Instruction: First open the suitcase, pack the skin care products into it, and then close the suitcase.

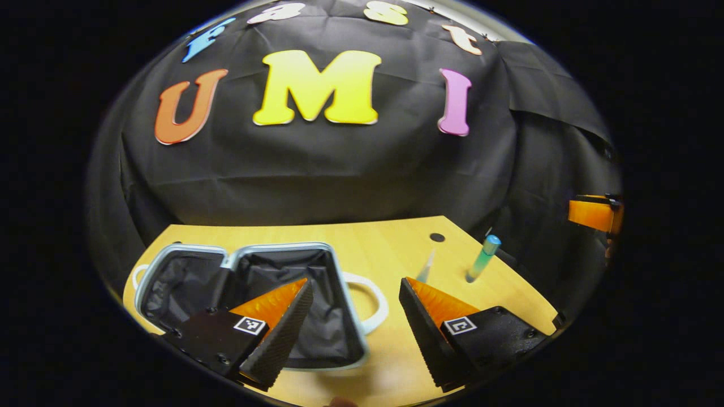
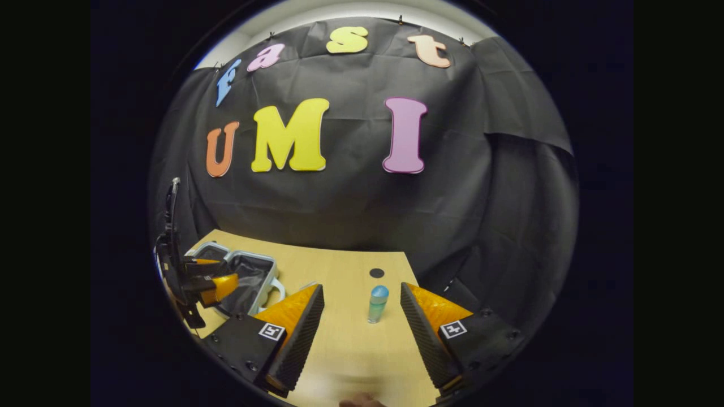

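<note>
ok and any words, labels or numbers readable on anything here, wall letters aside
blue-capped bottle: no text legible, too small to tell.
suitcase: none visible.
square tags on the left gripper and right gripper: black-and-white patterns, no words.

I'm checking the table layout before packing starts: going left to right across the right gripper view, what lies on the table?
Left hand-held gripper → open suitcase → blue-capped bottle, standing upright between the right hand-held gripper fingers.
</note>
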Available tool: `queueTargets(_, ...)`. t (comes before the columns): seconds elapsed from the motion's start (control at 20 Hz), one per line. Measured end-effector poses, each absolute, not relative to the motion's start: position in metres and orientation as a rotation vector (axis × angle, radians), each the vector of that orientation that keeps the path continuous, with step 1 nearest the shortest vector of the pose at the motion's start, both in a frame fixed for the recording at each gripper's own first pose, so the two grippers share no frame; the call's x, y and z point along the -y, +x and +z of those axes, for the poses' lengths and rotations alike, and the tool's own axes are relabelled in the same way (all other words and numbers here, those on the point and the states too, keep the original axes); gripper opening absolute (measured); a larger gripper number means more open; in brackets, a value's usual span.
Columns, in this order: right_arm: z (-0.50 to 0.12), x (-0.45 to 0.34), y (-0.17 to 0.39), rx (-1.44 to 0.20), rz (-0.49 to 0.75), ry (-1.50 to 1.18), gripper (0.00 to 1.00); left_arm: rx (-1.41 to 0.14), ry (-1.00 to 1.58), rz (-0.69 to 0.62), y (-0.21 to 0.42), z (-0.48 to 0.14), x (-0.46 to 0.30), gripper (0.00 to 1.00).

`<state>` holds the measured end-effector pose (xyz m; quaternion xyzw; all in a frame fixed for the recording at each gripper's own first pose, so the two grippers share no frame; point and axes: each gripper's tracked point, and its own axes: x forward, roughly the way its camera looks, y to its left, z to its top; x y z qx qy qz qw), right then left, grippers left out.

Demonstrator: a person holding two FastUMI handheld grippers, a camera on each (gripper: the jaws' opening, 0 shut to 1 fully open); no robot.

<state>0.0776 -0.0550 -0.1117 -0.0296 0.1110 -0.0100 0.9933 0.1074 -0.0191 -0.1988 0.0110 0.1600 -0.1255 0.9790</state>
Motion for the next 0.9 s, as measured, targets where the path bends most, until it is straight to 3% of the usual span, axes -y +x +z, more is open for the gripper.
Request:
queueTargets(0.35, -0.149, 0.110, 0.097, -0.307, -0.040, -0.050, 0.81, -0.432, 0.059, -0.349, 0.137, -0.264, 0.115, 0.98)
queueTargets(0.65, -0.181, 0.152, 0.102, -0.377, -0.079, -0.061, 0.81, -0.500, 0.087, -0.297, 0.191, -0.319, 0.140, 0.98)
queueTargets(0.75, -0.196, 0.159, 0.104, -0.407, -0.080, -0.063, 0.81, -0.497, 0.099, -0.279, 0.208, -0.327, 0.142, 0.95)
queueTargets(0.85, -0.207, 0.160, 0.109, -0.428, -0.074, -0.066, 0.81, -0.489, 0.111, -0.268, 0.218, -0.332, 0.142, 0.87)
queueTargets(0.9, -0.211, 0.159, 0.112, -0.435, -0.070, -0.070, 0.81, -0.493, 0.105, -0.271, 0.221, -0.333, 0.144, 0.77)
